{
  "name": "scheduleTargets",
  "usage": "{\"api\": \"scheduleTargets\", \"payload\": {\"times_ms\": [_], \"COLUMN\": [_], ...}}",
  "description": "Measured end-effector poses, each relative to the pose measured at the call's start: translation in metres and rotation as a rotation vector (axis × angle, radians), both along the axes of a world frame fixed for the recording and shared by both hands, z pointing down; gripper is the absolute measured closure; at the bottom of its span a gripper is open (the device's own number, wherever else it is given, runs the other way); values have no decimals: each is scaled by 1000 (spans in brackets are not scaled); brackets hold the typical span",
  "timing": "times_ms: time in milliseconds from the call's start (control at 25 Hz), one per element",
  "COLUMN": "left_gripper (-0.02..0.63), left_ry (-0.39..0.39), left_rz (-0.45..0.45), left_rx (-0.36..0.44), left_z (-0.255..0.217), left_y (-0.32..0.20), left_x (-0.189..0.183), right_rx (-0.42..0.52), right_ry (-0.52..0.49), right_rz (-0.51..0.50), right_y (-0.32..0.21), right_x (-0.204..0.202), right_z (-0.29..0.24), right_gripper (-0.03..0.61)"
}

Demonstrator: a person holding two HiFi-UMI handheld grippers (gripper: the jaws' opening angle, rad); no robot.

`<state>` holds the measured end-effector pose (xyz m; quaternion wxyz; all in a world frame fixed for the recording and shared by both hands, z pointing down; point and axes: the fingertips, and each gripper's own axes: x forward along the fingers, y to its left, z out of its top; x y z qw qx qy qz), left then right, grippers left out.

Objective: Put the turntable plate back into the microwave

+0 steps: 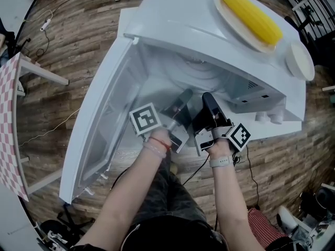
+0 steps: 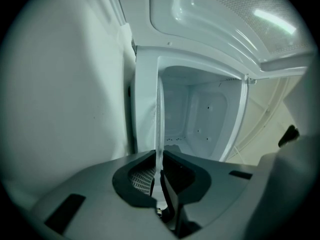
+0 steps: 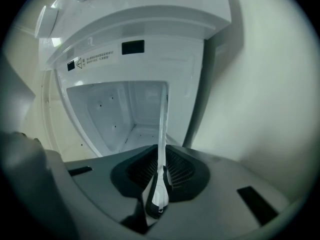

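The microwave (image 1: 172, 14) stands with its door (image 1: 104, 114) swung wide to the left, which leaves the whole mouth of the cavity (image 2: 200, 114) free for both arms to come in side by side. A dish (image 1: 230, 14) with a corn cob (image 1: 251, 15) sits on its roof, out of the way.

The glass plate (image 1: 196, 72) is at the mouth, its ribbed far part already under the roof and its near rim towards the person. It seems to be carried flat so it can slide in and settle on the floor of the cavity.

The left tool (image 1: 180, 106) is closed on that rim: in its own view the glass edge (image 2: 159, 119) runs straight out from between the pinched jaws. The right tool (image 1: 209, 103) is clamped the same way just beside it, the edge (image 3: 162, 129) showing thin between its ribbed pads (image 3: 175, 166). Two grips close together on one side likely keep the slick glass from tipping or twisting. Lowering it onto the centre is not yet done.
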<state>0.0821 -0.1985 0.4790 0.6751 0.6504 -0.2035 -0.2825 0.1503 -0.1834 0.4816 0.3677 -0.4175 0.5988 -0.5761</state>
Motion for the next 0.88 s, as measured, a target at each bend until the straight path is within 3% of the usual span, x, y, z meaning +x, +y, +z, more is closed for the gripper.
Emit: {"api": "scheduleTargets", "payload": {"times_ms": [640,760,880], "left_gripper": [597,601,601], "left_ry": [-21,-120,-199], "left_rz": [35,61,72], "left_rx": [38,99,145], "left_z": [-14,-12,-9], "left_y": [34,42,51], "left_x": [0,-3,-9], "right_rx": [41,60,79], "right_ry": [153,289,521], "right_rz": [-98,-125,-191], "right_y": [29,36,46], "right_x": [-16,-20,-28], "right_z": [-13,-19,-22], "right_gripper": [531,548,557]}}
